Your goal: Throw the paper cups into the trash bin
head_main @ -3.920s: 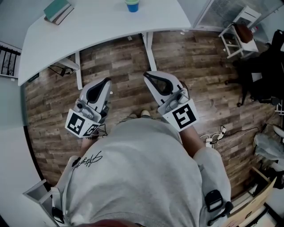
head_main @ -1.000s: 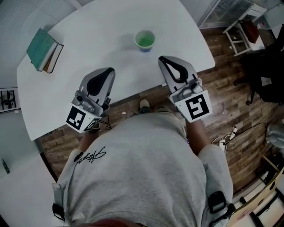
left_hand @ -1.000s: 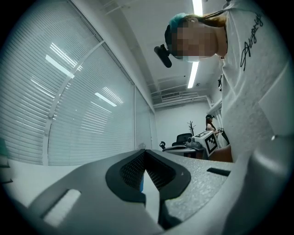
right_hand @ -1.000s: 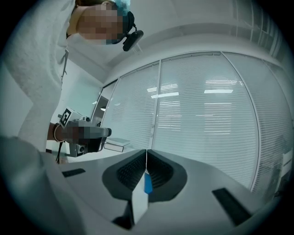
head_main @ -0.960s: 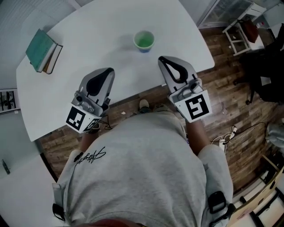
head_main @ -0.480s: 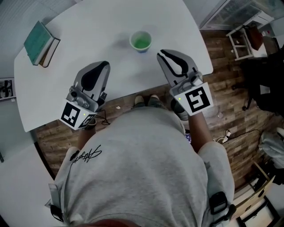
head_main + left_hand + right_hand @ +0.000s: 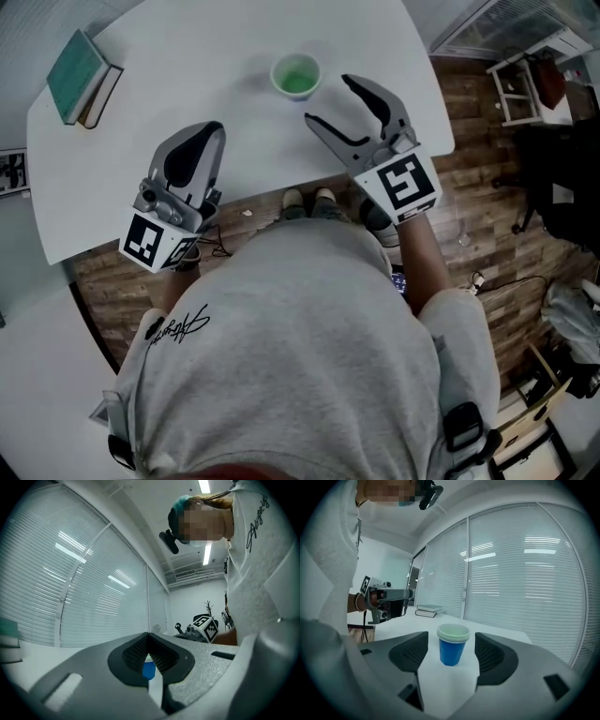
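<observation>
Nothing binned yet. Nested blue paper cups stand on the white surface, just ahead of right tool: jaws just opened, nothing between. Left tool jaws together, empty. Grasp and carry remain.

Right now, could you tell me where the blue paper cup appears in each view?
Head view: paper cup top centre, on the white table.
Left gripper view: only a blue sliver, low centre.
Right gripper view: centre, upright.
Shared landmark: the stacked books, left of the cup in head and right gripper views.
</observation>
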Available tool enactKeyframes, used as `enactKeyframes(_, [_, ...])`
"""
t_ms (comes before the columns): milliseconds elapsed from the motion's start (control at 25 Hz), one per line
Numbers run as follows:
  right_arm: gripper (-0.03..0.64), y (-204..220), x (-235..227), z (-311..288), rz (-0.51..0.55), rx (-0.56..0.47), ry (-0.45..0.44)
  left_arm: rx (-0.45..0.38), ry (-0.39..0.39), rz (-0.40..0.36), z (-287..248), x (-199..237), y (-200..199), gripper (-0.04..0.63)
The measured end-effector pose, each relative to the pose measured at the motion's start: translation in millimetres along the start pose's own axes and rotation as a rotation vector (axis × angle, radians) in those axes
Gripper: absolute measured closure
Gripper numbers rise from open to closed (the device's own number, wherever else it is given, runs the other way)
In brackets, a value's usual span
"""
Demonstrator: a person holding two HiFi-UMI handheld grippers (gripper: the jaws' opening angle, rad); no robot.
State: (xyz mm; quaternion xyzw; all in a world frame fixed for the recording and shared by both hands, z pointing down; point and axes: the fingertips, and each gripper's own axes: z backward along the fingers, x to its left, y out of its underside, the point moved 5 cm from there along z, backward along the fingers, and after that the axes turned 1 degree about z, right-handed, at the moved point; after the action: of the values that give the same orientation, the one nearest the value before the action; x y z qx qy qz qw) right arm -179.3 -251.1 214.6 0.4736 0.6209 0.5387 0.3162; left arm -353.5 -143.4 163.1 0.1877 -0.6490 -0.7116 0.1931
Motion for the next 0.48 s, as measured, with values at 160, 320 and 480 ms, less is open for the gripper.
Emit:
enactKeyframes(160, [0.322, 2.9, -3.1, -9.7, -0.010, 0.026, -0.014, 0.002, -0.027, -0.001, 5.7, -1.5, 0.8, 0.595])
enactKeyframes(320, [0.313, 7.1, -6.0, -21.3, -0.011, 0.028, -0.034, 0.011, -0.058, 0.006, 12.1, -0.6, 3.3, 0.595])
enactKeyframes(480, [0.308, 13.1, -2.6, -33.4, -0.007, 0.053, -0.048, 0.011, -0.083, 0.004, 22.2, 2.3, 3.7, 0.595])
